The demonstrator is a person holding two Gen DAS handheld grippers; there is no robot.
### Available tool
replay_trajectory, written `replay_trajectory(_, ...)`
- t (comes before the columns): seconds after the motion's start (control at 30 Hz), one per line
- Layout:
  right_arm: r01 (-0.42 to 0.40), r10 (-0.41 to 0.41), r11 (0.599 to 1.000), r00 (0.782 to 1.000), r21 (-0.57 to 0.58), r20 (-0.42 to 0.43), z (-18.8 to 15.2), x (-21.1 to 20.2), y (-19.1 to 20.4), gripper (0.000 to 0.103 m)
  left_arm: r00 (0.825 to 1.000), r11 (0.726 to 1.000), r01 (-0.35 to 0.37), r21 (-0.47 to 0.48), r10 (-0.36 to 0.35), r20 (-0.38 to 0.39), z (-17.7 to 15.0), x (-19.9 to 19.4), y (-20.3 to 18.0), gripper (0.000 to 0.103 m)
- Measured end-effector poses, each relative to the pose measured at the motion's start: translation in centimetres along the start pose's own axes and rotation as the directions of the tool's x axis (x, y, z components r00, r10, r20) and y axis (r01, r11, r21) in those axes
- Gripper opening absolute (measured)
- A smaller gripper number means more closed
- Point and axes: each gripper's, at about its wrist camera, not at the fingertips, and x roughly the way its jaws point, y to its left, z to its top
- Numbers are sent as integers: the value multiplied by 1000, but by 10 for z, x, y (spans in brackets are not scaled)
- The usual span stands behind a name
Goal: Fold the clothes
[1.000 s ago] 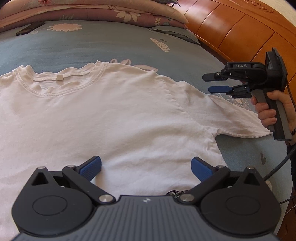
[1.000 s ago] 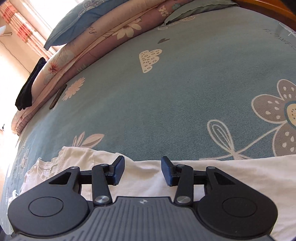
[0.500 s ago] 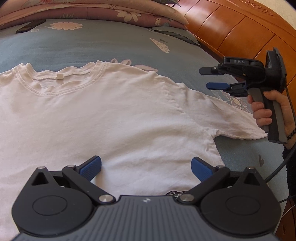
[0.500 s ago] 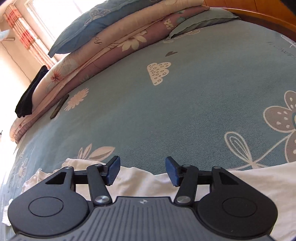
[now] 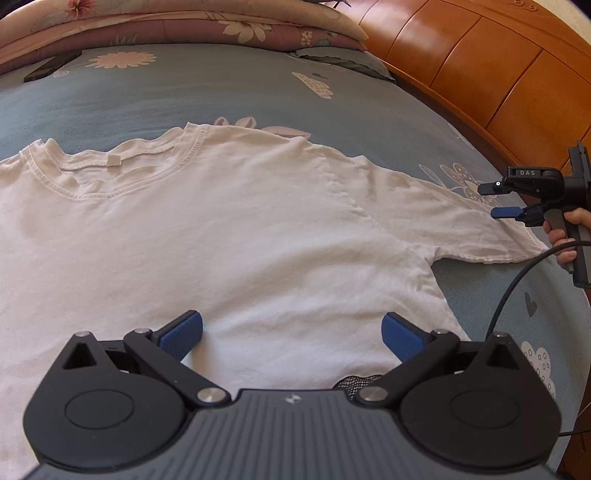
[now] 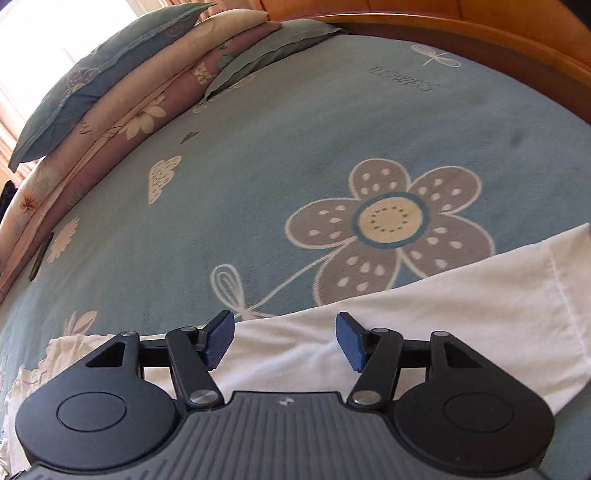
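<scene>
The soft, floppy white t-shirt (image 5: 221, 236) is being left flat mid-frame on the bed (image 5: 221, 92), probably best pinched at the sleeve hem, with the left gripper (image 5: 291, 332) spread empty and the right gripper (image 6: 285, 341) being opened, nothing between.

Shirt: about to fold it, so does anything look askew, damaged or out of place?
Nothing serious. The shirt lies flat, face up on the bed, no stains or tears visible. A dark flat thing, maybe a phone, lies near the quilts, clear of the shirt.

Right tongs (image 6: 284, 341) opening wider, shifted outward along sleeve (image 6: 480, 295)
</scene>
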Motion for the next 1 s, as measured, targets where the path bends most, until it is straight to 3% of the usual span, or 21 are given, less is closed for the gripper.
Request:
replay_trajectory(0.13, 16, -17, 1000, 998, 6, 56, 2, -48, -18, 68, 999, 1000, -10, -25, 10, -31, 1, -14, -1, 102)
replay_trajectory(0.23, 39, -33, 998, 992, -49, 124, 6, -92, -17, 70, 1000, 1000, -21, -14, 21, 2, -5, -40, -1, 102)
replay_trajectory(0.33, 136, -102, 979, 973, -153, 207, 10, -134, -6, 82, 995, 995, -95, 43, 93, 34, -16, -62, -4, 102)
replay_trajectory(0.43, 183, -123, 952, 962, -245, 243, 2, -152, 7, 83, 989, 987, -145, 66, 142, 39, -31, -73, -3, 102)
replay_trajectory(0.57, 182, -118, 930, 970, -318, 211, -23, -129, 23, 83, 989, 989, -146, 37, 146, 12, -50, -70, 2, 103)
replay_trajectory(0.7, 174, -128, 920, 980, -350, 150, -50, -79, 35, 83, 989, 989, -147, 6, 147, -14, -65, -65, 7, 102)
replay_trajectory(0.87, 189, -159, 897, 981, -399, 109, -78, -37, 46, 82, 986, 984, -169, 60, 169, 7, -73, -64, 2, 103)
replay_trajectory(1.0, 221, -198, 875, 975, -430, 100, -85, -35, 39, 84, 983, 980, -181, 84, 181, 13, -75, -63, -1, 103)
